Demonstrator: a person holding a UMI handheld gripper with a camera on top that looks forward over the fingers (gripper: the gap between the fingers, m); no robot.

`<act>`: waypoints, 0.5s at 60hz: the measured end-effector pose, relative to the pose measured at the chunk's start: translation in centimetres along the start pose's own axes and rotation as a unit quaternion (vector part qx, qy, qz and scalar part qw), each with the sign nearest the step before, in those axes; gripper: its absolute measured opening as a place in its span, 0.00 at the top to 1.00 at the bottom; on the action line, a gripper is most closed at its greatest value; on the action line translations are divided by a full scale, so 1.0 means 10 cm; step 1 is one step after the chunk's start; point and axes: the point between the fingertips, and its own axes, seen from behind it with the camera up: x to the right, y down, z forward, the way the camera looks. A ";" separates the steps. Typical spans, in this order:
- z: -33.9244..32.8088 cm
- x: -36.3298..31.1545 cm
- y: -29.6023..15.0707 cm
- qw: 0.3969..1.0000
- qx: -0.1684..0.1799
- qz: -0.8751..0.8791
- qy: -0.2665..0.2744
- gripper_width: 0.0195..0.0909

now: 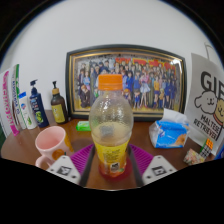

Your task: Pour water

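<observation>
Bottle (111, 125) first: it is a clear plastic one with an orange cap and a yellow label, and it stands upright between the two fingers of the gripper (111, 163). The drink inside is pale yellow and fills the lower part. The purple pads (82, 157) sit close on both sides of the bottle's base (I cannot tell if they press on it or only stand about it). The bottle's bottom looks to rest on the brown wooden counter (22, 148).

Just beside the bottle, on the left, is a pink cup (48, 143), open at the top. On the other side lies a blue and white pack (171, 130), near the bottle but not touching it. A small green thing (84, 126) peeks out behind the bottle.

Farther back on the left stand some tubes and bottles in a row (32, 106), one dark blue and one brown. Behind everything a framed group photo (128, 80) leans at the white wall. A white sign with big black letters (208, 105) stands at the far right.
</observation>
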 end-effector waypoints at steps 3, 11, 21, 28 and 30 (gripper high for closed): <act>-0.06 -0.03 0.04 1.000 -0.014 0.009 -0.002 0.06; -0.45 -0.05 0.03 0.999 -0.032 0.014 0.017 0.06; -1.30 -0.27 0.03 0.996 -0.070 -0.001 0.050 0.07; -2.07 -0.62 -0.03 0.995 -0.072 -0.005 0.066 0.07; -2.31 -0.72 -0.04 0.995 -0.074 -0.006 0.072 0.08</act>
